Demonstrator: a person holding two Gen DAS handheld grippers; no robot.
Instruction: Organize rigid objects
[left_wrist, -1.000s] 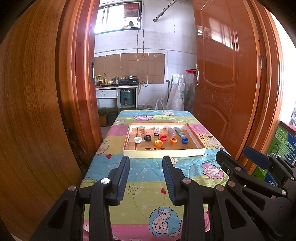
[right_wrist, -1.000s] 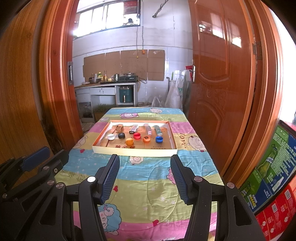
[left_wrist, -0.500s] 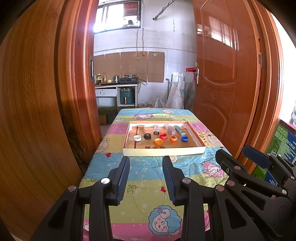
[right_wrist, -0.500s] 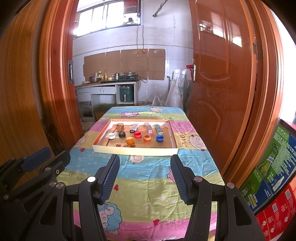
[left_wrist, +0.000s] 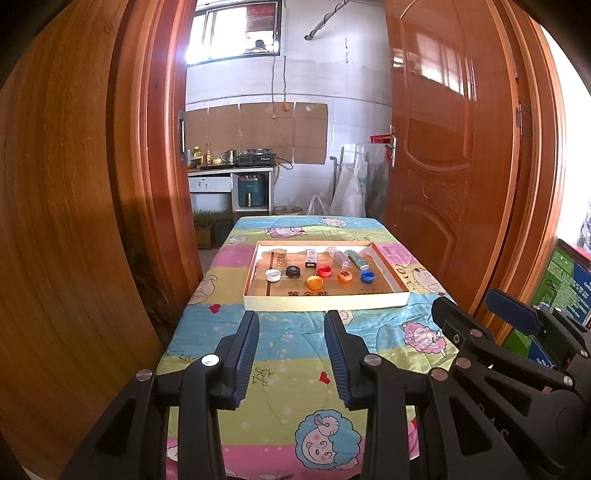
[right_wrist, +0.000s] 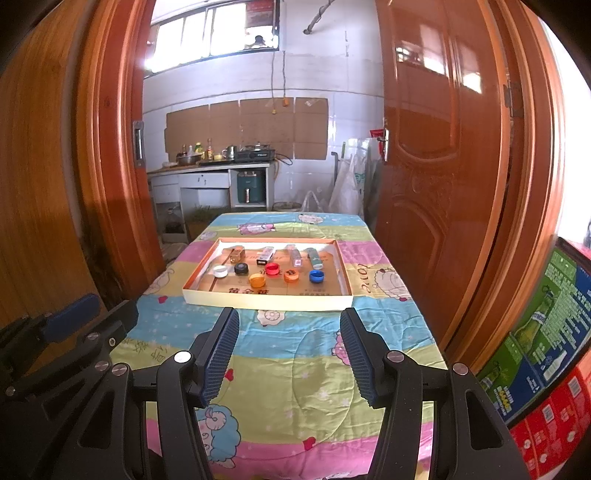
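While the left gripper (left_wrist: 291, 332) hovers spread and empty over the near cartoon-print quilt (left_wrist: 295, 354), the shallow cardboard tray (left_wrist: 325, 303) lies farther off, holding six bottle caps (left_wrist: 315, 282) and small boxes. From the right wrist, the right gripper (right_wrist: 290, 332) gapes wider, empty, short of that tray (right_wrist: 266, 301).

Glossy varnished wooden door (left_wrist: 450, 147); soft printed cloth (right_wrist: 295, 354) covering the table; matt cardboard tray (left_wrist: 325, 301); probably plastic caps (right_wrist: 317, 276).
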